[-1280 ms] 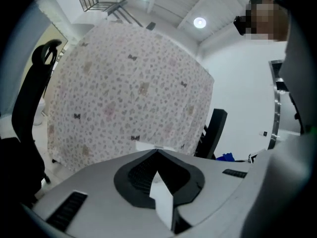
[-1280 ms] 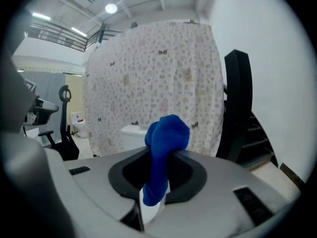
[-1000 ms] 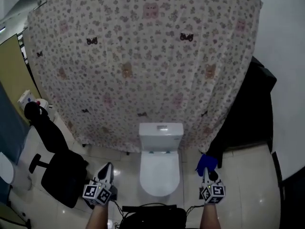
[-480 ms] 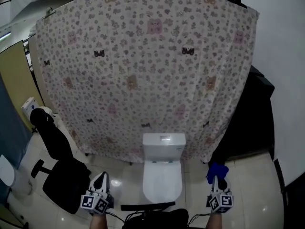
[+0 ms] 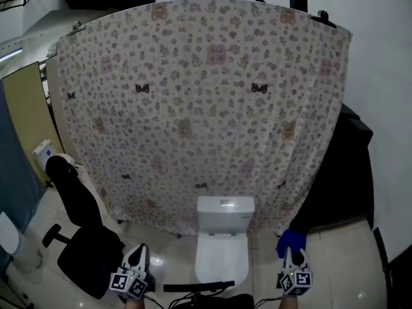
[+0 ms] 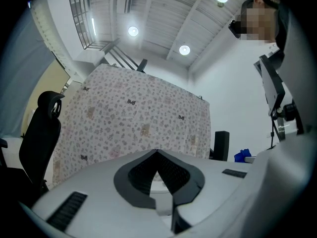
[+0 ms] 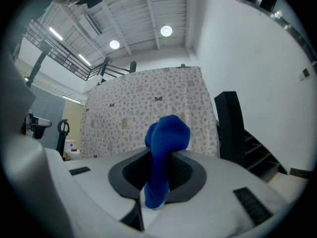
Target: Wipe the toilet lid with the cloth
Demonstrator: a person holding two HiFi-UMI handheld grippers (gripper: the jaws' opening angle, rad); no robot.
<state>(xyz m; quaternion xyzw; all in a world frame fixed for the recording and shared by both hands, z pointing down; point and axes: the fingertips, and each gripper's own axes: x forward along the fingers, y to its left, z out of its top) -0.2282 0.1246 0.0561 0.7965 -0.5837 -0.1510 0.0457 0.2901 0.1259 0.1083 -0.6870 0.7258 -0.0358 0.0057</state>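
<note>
We are pinching the cloth (image 5: pixel 290 241) in the right tool (image 5: pixel 293 255) (left tool (image 5: pixel 137 255) closed, empty), risking dropping it before the toilet lid (image 5: pixel 222 257) at nine o'clock.

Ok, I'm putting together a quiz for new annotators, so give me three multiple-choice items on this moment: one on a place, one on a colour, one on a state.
1. Where does the black office chair stand, seen from the head view?
A. left of the white ceramic toilet
B. right of it
C. on top of it

2. What colour is the bunched cloth in the right gripper?
A. yellow
B. white
C. blue

3. How do the left gripper jaws stand?
A. wide apart
B. together, nothing between them
C. clamped on a sponge

Answers:
1 A, the chair sits at the toilet's left on the tiled floor.
2 C, blue fabric stands up between those jaws.
3 B, the pads meet with no object there.
</note>
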